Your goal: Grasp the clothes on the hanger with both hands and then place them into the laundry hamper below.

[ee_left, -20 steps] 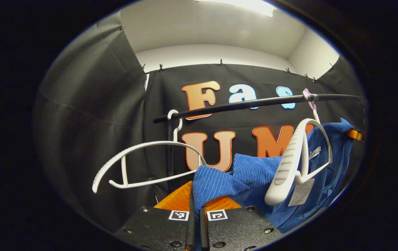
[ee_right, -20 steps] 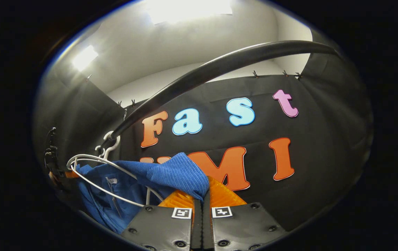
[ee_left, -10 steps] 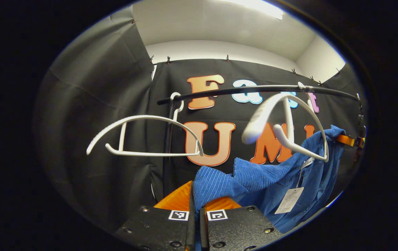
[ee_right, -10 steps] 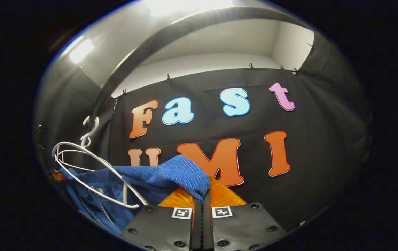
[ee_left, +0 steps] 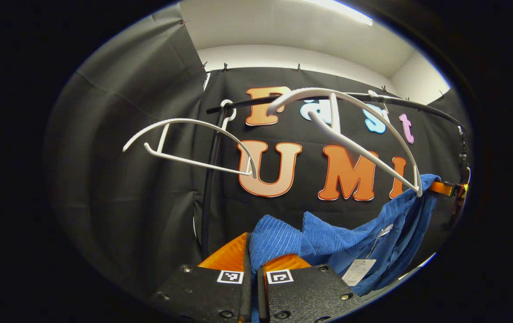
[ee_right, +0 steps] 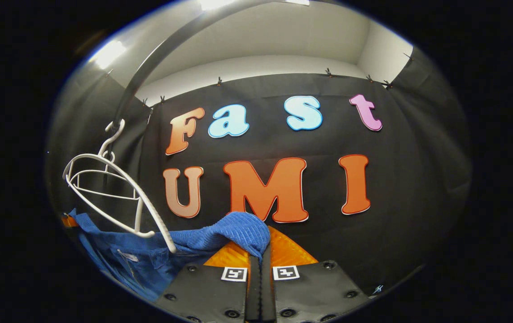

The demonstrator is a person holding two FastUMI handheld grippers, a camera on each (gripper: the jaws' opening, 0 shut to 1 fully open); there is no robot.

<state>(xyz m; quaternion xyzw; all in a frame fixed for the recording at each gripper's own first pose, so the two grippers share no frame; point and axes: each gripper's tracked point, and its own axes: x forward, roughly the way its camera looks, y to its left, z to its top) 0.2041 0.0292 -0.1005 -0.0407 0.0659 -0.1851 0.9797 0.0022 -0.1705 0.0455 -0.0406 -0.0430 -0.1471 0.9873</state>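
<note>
A blue ribbed garment [ee_left: 328, 237] stretches between both grippers, below a black rail [ee_left: 422, 110]. My left gripper [ee_left: 253, 264] is shut on one bunched end of it. In the right gripper view, my right gripper [ee_right: 260, 255] is shut on the other end of the garment [ee_right: 238, 231]. A white hanger [ee_left: 350, 134] hangs tilted from the rail, and its low tip touches the cloth's top edge near the right gripper [ee_left: 445, 188]. The same hanger [ee_right: 117, 193] shows at the left of the right gripper view, its tip resting against the cloth. A paper tag [ee_left: 357, 271] dangles from the garment.
A second, bare white hanger [ee_left: 189, 143] hangs at the rail's left end, by a black upright pole [ee_left: 209, 179]. The rail [ee_right: 148, 58] arcs overhead in the right gripper view. Black cloth walls close in behind and at both sides.
Both grippers have come down with the garment. The cloth has slid off the white hanger, which has swung up and now hangs almost bare above the cloth.
</note>
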